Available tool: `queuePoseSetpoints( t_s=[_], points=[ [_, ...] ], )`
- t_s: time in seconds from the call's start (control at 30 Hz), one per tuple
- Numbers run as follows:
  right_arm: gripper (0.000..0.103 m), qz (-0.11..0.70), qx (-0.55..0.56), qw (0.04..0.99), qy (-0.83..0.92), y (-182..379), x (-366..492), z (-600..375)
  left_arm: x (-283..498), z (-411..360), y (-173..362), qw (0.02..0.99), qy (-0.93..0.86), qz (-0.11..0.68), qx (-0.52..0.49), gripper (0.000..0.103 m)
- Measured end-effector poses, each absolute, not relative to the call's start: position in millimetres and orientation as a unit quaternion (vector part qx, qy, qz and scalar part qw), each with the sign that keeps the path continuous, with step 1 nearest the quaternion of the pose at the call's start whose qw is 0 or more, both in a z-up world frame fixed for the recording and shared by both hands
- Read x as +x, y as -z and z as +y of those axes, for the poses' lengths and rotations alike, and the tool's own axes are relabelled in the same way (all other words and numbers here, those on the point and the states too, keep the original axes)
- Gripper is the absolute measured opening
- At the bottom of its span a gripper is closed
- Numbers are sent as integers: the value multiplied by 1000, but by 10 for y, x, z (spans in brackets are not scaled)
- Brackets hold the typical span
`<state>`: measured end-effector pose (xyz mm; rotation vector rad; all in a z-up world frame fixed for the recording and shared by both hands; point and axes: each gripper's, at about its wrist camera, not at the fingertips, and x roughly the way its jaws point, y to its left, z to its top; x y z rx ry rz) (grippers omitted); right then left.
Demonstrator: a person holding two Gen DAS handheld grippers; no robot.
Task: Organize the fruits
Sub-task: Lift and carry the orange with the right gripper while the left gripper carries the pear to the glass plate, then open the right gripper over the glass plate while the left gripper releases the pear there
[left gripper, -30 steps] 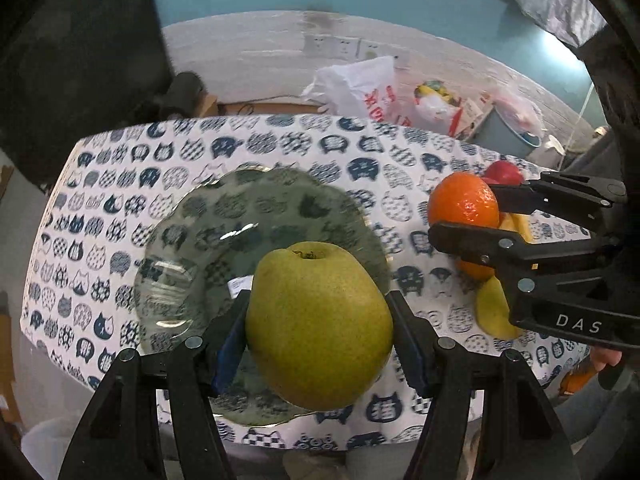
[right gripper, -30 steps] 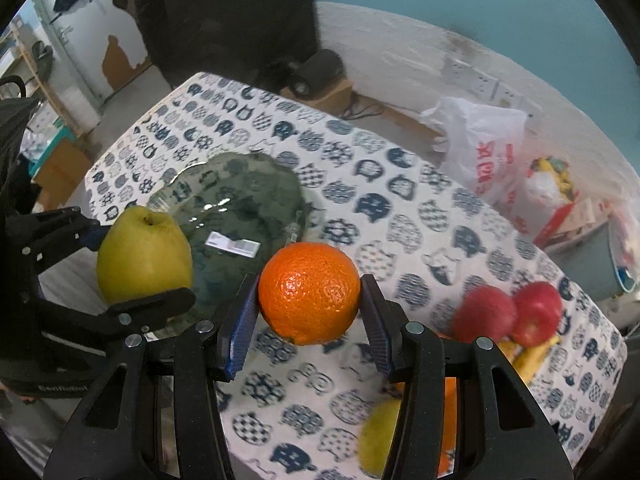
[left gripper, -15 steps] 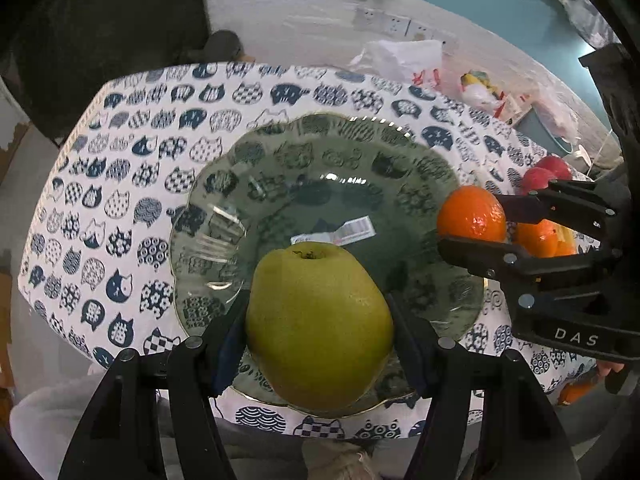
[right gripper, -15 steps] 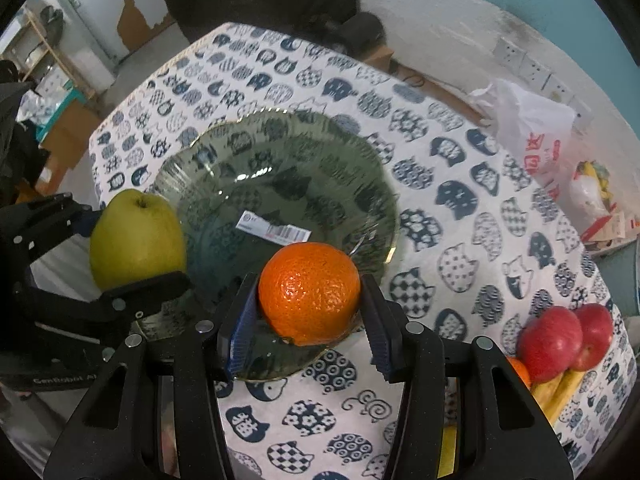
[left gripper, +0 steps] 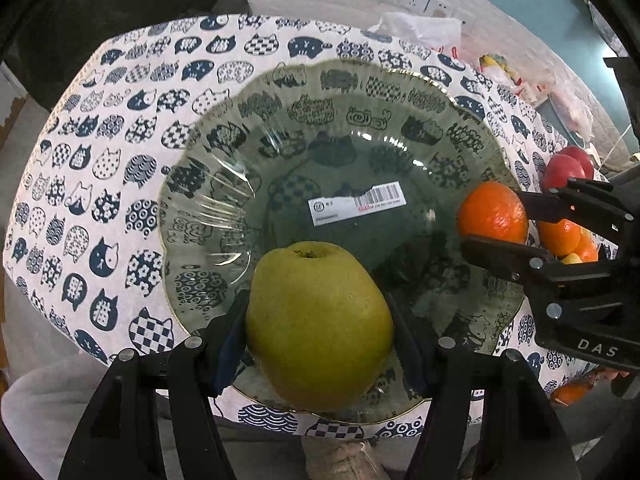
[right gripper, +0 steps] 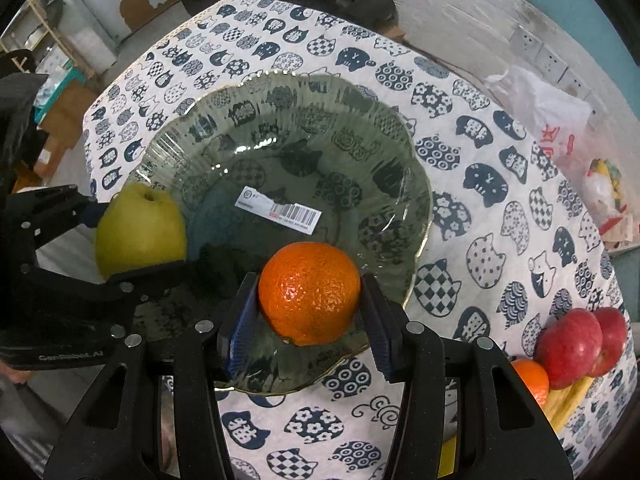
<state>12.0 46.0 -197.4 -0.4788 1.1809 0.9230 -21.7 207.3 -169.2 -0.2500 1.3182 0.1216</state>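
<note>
My left gripper (left gripper: 320,336) is shut on a green pear (left gripper: 318,324) and holds it over the near rim of a clear glass plate (left gripper: 224,184) with a barcode sticker. My right gripper (right gripper: 308,312) is shut on an orange (right gripper: 309,292) and holds it over the plate's (right gripper: 372,128) near right rim. The pear (right gripper: 140,230) in the left gripper shows at the left of the right wrist view. The orange (left gripper: 493,213) in the right gripper shows at the right of the left wrist view.
The table wears a cat-print cloth (right gripper: 480,184). Two red apples (right gripper: 576,344), another orange (right gripper: 530,376) and a banana (right gripper: 568,396) lie at its right end. A white plastic bag (right gripper: 544,112) and clutter sit beyond the far edge.
Both grippers have moved forward over the plate with their fruit; the plate now fills more of each view. Both grips are unchanged.
</note>
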Motion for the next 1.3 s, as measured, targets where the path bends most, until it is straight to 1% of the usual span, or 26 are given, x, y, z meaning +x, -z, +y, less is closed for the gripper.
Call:
queuePoseSetpoints(
  t_s=[0.13,0.2,0.23,0.3,0.47,1.03,1.2,1.23,1.27,1.3],
  points=[
    [50,537,-220,701,-414,2018,106,476,-220,2094,1671,782,-68,610,-110,67],
    [49,535,-218,700,-419,2012,102,474,-211,2103,1616,789,-77,601,-97,70],
    [55,530,-217,701,-425,1990,91,479,-210,2112,1599,791,-80,599,-94,72],
    [56,526,-222,707,-418,1981,90,483,-212,2150,1576,794,-88,595,-91,76],
    [57,526,-218,710,-415,1973,130,470,-234,2199,1600,791,-82,597,-108,76],
    [57,518,-230,707,-422,1979,93,485,-232,2059,1565,793,-79,598,-83,76],
    [57,516,-213,713,-425,1839,103,358,-175,1984,1454,799,-75,590,-87,76],
    [62,513,-211,715,-425,1812,108,333,-162,1962,1430,799,-74,590,-89,76],
    [68,511,-206,720,-422,1769,123,288,-148,1937,1403,801,-72,588,-90,76],
    [70,508,-199,728,-416,1715,149,221,-126,1900,1362,802,-68,586,-93,76]
  ],
)
